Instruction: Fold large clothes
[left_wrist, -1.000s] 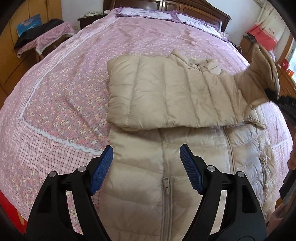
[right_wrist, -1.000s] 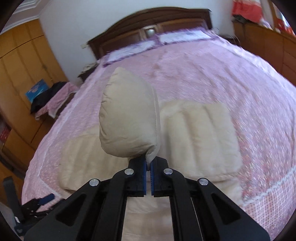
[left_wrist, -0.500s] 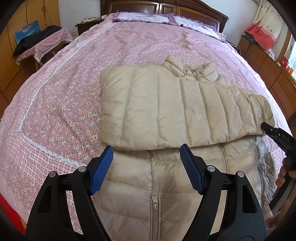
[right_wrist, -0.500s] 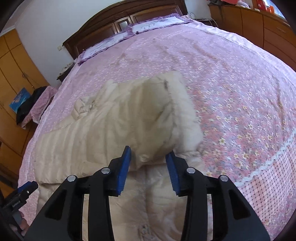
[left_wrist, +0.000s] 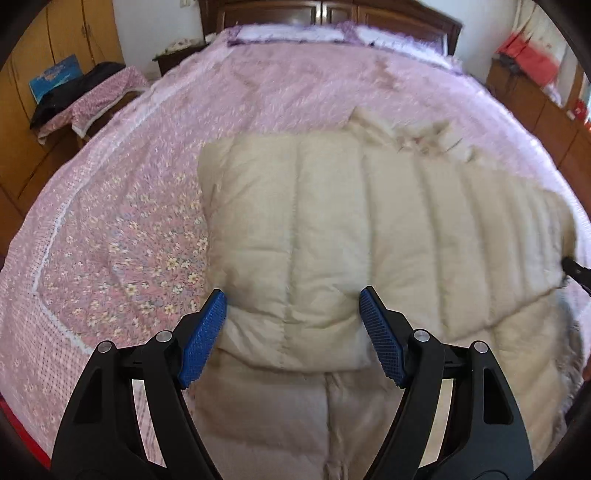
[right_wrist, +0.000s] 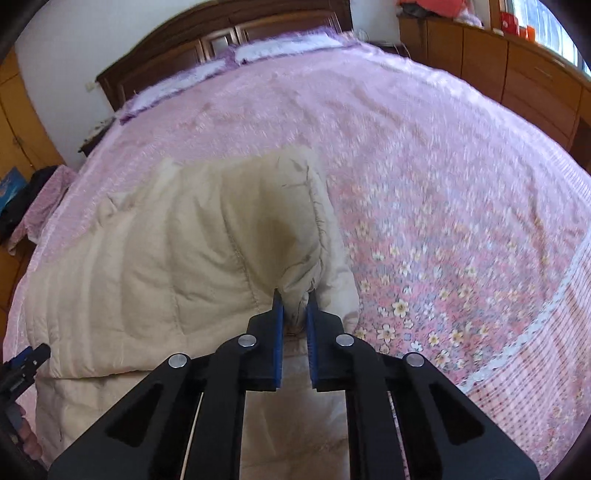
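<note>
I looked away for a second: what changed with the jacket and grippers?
The right gripper lowered the raised sleeve onto the jacket, let go, and its jaws have just been closing on its edge again. The left gripper moved up over the fold's corner, still open.

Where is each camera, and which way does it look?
Left wrist view: sits on the left tool, looks down over the folded beige jacket toward the headboard; its own open blue pads show.
Right wrist view: sits on the right tool, looks at the jacket's right edge; its pads pinch a fold.
Both share the jacket, the pink bedspread and the headboard.
</note>
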